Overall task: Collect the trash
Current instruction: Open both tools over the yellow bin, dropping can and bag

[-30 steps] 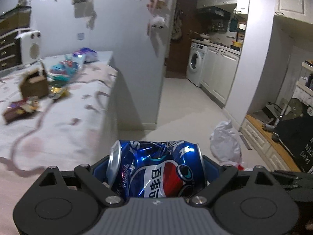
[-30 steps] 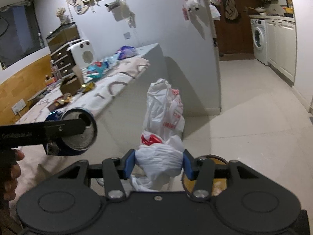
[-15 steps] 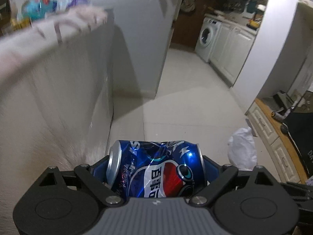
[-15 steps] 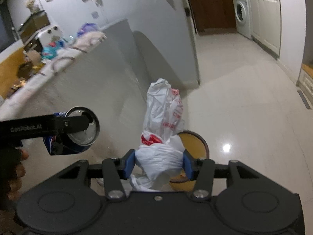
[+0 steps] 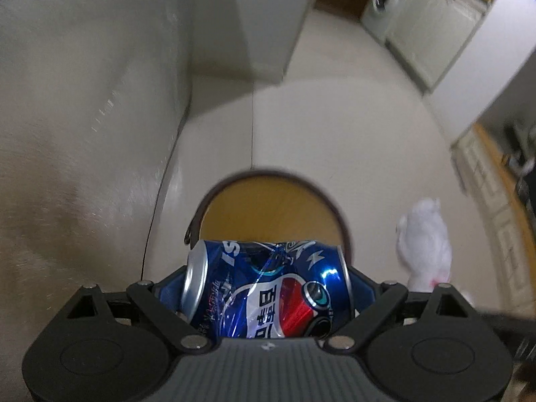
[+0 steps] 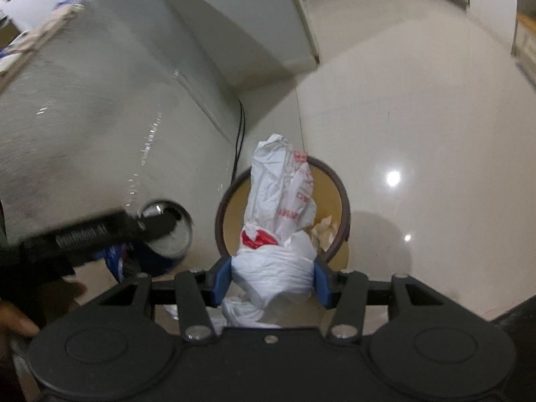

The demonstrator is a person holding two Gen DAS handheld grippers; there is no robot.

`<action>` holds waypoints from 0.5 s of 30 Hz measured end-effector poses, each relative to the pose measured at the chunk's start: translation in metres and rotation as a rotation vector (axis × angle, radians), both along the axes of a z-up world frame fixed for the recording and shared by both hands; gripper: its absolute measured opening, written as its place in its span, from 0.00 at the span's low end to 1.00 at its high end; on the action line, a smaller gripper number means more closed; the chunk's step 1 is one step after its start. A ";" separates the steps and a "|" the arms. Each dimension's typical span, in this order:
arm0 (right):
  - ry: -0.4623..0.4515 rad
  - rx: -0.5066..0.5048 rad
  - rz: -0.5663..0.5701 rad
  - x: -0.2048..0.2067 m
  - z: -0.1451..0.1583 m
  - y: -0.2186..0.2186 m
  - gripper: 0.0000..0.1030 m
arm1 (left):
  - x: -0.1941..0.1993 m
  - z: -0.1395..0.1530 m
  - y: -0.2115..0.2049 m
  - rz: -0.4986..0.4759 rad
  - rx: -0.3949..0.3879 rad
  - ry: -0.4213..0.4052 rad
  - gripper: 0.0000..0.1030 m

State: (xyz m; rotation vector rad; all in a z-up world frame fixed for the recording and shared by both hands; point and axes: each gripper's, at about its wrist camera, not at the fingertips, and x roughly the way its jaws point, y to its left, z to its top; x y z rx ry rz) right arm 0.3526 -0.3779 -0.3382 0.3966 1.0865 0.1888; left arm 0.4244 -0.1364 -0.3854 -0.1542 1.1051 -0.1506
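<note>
While both grippers point steeply down at the floor, each is clenched on one piece of trash. Left gripper point(image 5: 268, 284): jaws wide, blue pads pressed on the two ends of one crushed blue can point(image 5: 268, 288) lying crosswise between them; red, white and blue globe logo and white characters on its side, partly legible letters "IS" near the upper edge, brand name not fully readable. The same can shows in the right wrist view point(image 6: 160, 234), silver top end facing the camera, with a gripper finger across it that bears white lettering too blurred to read. Right gripper point(image 6: 272, 283): blue pads squeezing the gathered neck of one white plastic bag point(image 6: 281, 207) with red printing, characters not legible; the bag's loose end stands up in front of the bin. Just beyond both loads, one round bin point(image 6: 338, 194) stands on the pale tiled floor point(image 6: 418, 117), dark brown rim, yellow inside. Contents seen: a piece of crumpled pale paper point(image 6: 323, 231) against the right inner wall; the rest of the interior is hidden by the bag. Left of the bin, a pale draped surface hangs down, with one dark cable point(image 6: 239, 134) running along its foot. Farther off, a white wall corner point(image 6: 268, 33).
</note>
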 end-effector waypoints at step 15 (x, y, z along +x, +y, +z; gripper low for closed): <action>0.123 -0.009 0.043 0.109 -0.086 0.011 0.50 | 0.059 -0.094 -0.035 -0.339 0.128 0.134 0.91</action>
